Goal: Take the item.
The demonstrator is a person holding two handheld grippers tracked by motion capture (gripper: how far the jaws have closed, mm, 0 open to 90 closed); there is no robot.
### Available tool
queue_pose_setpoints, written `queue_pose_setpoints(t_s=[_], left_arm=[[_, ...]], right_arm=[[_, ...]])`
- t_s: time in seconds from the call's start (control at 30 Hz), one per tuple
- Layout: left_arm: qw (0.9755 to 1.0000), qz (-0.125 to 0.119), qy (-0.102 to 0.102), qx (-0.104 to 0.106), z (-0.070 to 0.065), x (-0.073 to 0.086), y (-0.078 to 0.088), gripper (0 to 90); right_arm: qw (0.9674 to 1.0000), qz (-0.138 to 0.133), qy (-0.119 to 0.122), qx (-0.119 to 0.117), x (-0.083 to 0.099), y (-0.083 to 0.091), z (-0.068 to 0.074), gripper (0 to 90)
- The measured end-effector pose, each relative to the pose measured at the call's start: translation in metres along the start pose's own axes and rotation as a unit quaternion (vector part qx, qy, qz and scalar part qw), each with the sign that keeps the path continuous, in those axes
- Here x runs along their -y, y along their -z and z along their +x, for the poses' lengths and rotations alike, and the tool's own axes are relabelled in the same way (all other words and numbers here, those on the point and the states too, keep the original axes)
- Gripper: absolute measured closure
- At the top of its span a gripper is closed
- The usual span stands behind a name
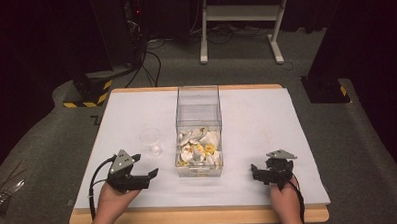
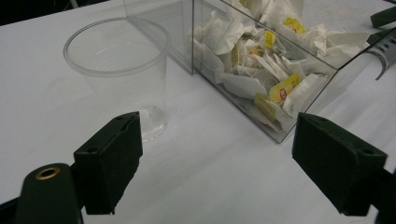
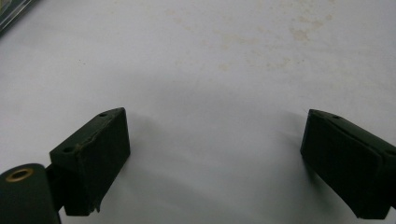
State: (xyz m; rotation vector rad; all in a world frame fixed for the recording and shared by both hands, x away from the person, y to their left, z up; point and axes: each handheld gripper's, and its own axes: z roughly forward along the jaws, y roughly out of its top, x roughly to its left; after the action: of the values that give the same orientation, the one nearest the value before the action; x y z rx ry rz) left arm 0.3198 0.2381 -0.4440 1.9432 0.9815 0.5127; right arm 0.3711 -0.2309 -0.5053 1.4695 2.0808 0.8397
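Observation:
A clear plastic box (image 1: 198,112) stands mid-table, its near half heaped with white tea bags (image 1: 200,148) bearing yellow tags. The same box (image 2: 327,70) and tea bags (image 2: 261,65) appear at the upper right of the left gripper view. An empty clear plastic cup (image 1: 151,140) stands upright just left of the box; in the left gripper view the cup (image 2: 119,70) is ahead of the left jaw. My left gripper (image 1: 144,165) is open near the table's front left, with nothing between the jaws (image 2: 217,163). My right gripper (image 1: 255,171) is open at the front right over bare white cover (image 3: 215,158).
The white table cover (image 1: 267,119) spans a wooden table with a front edge (image 1: 200,218). Grey carpet surrounds it. A white desk frame (image 1: 243,15) and black stands with yellow-striped bases (image 1: 88,91) sit beyond the far edge. Faint stains mark the cover (image 3: 299,32).

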Motion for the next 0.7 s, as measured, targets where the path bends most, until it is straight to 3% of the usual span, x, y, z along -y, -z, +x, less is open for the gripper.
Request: queue_pose_setpoints(t_s=[0.7], left_arm=[[0.9995,-0.01,-0.014,0.025,-0.013,-0.02,-0.009,16.8]], right_arm=[[1.0,0.0,0.0,0.0,0.0,0.0,0.0,8.0]])
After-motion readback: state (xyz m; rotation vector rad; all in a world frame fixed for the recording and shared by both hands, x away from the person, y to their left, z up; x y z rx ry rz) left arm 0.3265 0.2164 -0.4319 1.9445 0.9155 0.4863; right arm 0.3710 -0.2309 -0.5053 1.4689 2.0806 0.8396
